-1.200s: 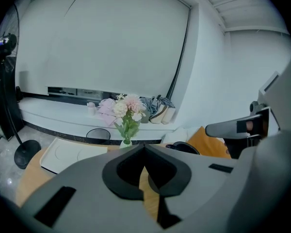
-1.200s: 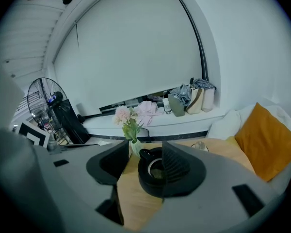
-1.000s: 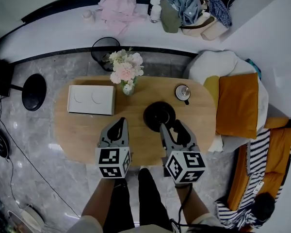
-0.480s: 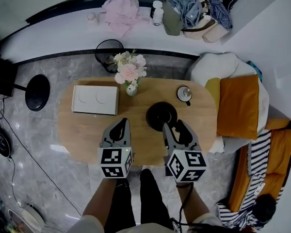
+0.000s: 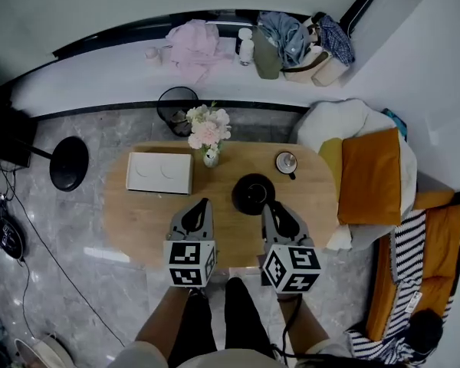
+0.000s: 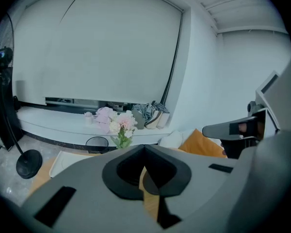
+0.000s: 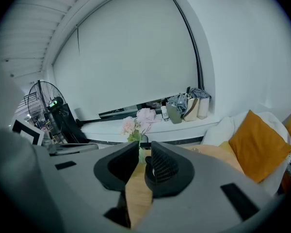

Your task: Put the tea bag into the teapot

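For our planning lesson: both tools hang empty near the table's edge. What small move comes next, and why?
Probably ease the right tool forward to the teapot just ahead, the only task item in sight: no tea bag shows on the table. Its jaws have just been closing with nothing between them.

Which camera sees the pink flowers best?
The head view: the flowers and their vase show whole on the table. The left gripper view shows the flowers sideways, vase behind its jaws. The right gripper view shows them small, partly behind its jaws.
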